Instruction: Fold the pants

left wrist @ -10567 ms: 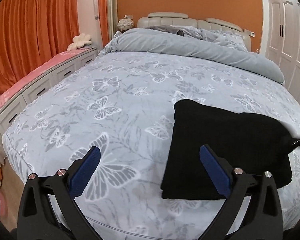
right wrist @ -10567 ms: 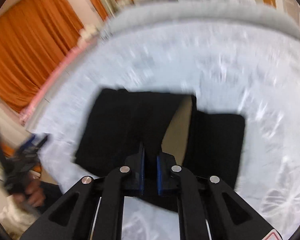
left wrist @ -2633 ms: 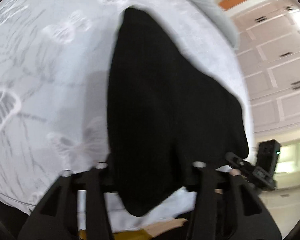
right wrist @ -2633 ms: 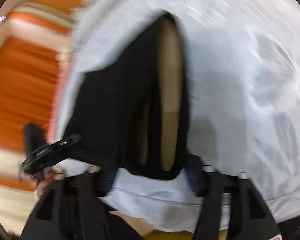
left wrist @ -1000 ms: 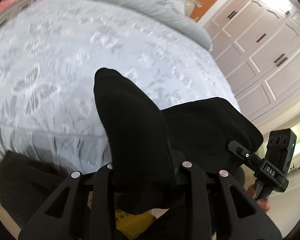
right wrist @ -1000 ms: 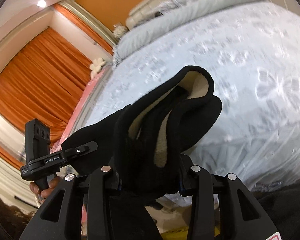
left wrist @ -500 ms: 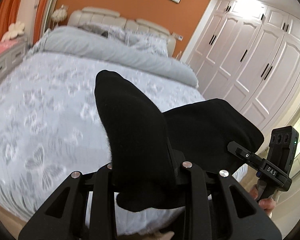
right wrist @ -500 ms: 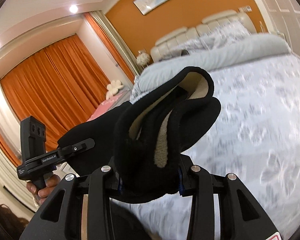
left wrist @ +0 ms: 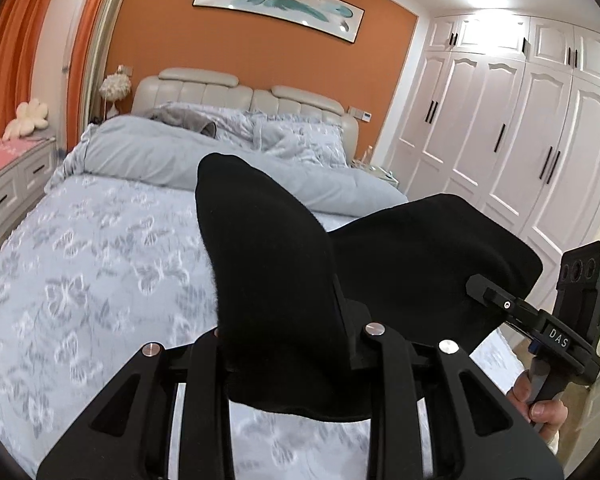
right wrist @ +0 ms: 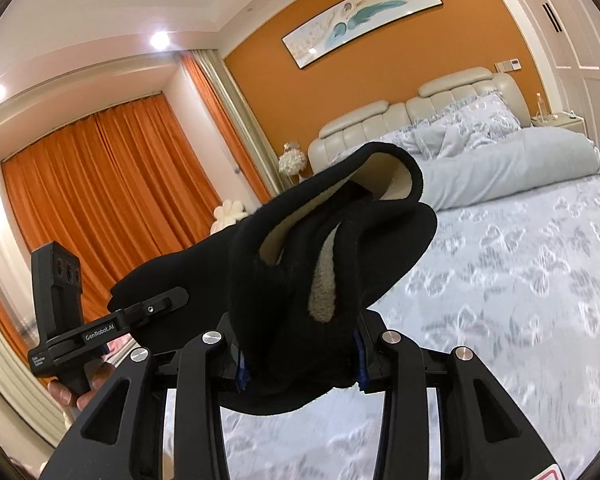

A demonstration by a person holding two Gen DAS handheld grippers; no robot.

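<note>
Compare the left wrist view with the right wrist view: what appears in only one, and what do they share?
Left only: white panelled wardrobe doors.

Right only: orange pleated curtains across a full wall, lit ceiling spotlights, and the pants' cream fleece lining.

Both: black pants clamped in each tool, butterfly-print bedspread, framed feather painting.

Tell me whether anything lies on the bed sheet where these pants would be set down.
Nothing visible does. Both grippers, left and right, hold the black pants above the bed, and the butterfly sheet below and ahead is bare. The grey duvet and pillows sit only at the headboard end.
</note>
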